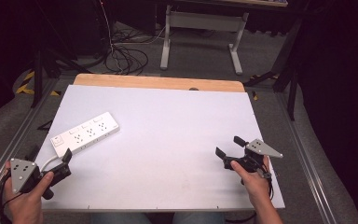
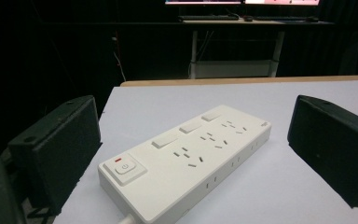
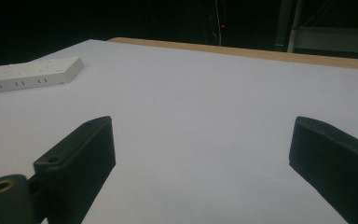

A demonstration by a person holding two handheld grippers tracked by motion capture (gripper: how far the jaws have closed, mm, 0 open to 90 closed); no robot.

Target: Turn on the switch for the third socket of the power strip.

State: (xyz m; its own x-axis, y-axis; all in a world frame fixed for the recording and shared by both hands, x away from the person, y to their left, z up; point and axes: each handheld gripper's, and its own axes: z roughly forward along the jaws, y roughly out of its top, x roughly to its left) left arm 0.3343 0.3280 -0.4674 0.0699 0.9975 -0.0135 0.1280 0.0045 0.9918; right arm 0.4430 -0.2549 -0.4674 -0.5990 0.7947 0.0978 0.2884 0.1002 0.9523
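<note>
Currently, a white power strip (image 1: 85, 133) lies flat on the white table top (image 1: 168, 140), in the left half of the surface and set at an angle, its switch end toward the near-left corner and its far end pointing toward the middle of the table. In the left gripper view the strip (image 2: 186, 158) shows a power button with a small red mark at its near end, then a row of three rocker switches beside three sets of socket holes. A white cord leaves the near end of the strip.

The left gripper (image 1: 51, 161) sits at the near-left corner of the table, just beside the switch end of the strip. Its jaws stand wide apart and hold nothing. In its own view the gripper (image 2: 191, 154) has the strip lying between and just beyond the two black jaws, with no contact visible on either side. The left hand (image 1: 25, 200) holds the gripper from below, and a grey three-cornered plate rests on top of it.

The right gripper (image 1: 227, 145) is at the near-right part of the table, well apart from the strip. Its jaws are likewise spread wide and hold nothing. In its own view the gripper (image 3: 200, 154) looks across bare table, with the strip (image 3: 30, 73) far off at the upper left. The right hand (image 1: 254, 179) grips it from behind.

A wooden edge (image 1: 158, 83) runs along the far side of the table. Beyond it, a desk frame (image 1: 200, 28) and loose cables (image 1: 121, 56) stand on the grey floor.
</note>
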